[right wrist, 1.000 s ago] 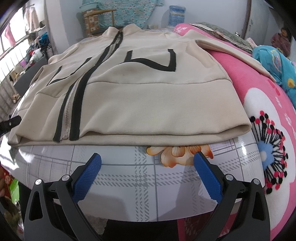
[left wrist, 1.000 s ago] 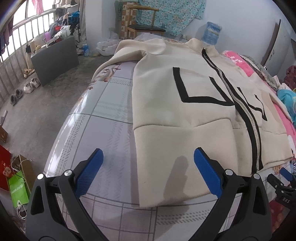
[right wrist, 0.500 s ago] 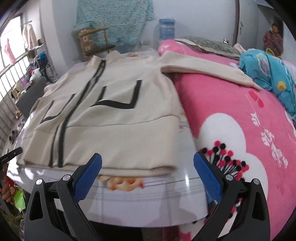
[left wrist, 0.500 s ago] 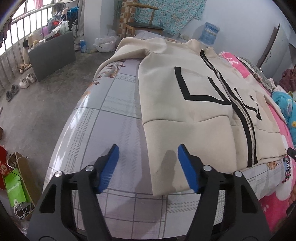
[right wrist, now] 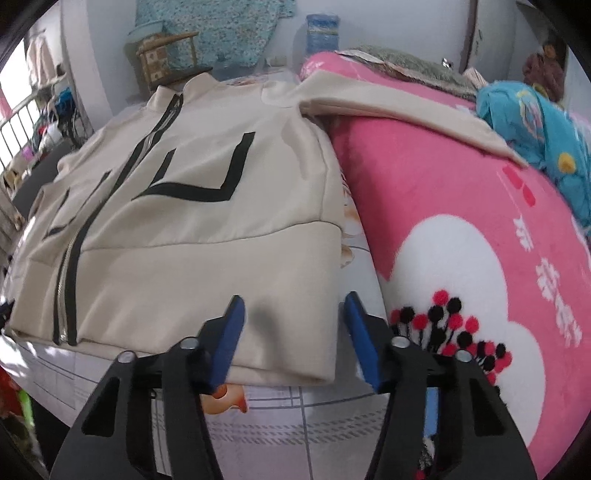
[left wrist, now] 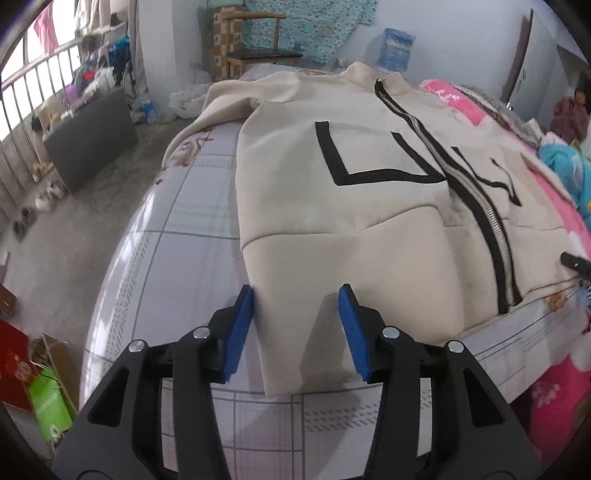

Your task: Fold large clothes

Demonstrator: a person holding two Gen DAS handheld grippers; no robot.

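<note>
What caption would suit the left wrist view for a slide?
Left gripper, jaws just narrowed, straddles the near hem corner of a cream zip jacket spread flat on the bed.

So the bed has a shiny grey-lilac checked sheet with flower prints (left wrist: 192, 236), and a cream zip-up jacket with black stripes (left wrist: 332, 221) lies flat on it, hem nearest the gripper. To the right of the gripper there's a fluffy pink blanket with white blossoms (right wrist: 461, 229), one jacket sleeve draped across it.

A wooden chair (left wrist: 263, 55) stands against the pale wall (left wrist: 461, 33), beside a bare concrete floor (left wrist: 66, 236).
</note>
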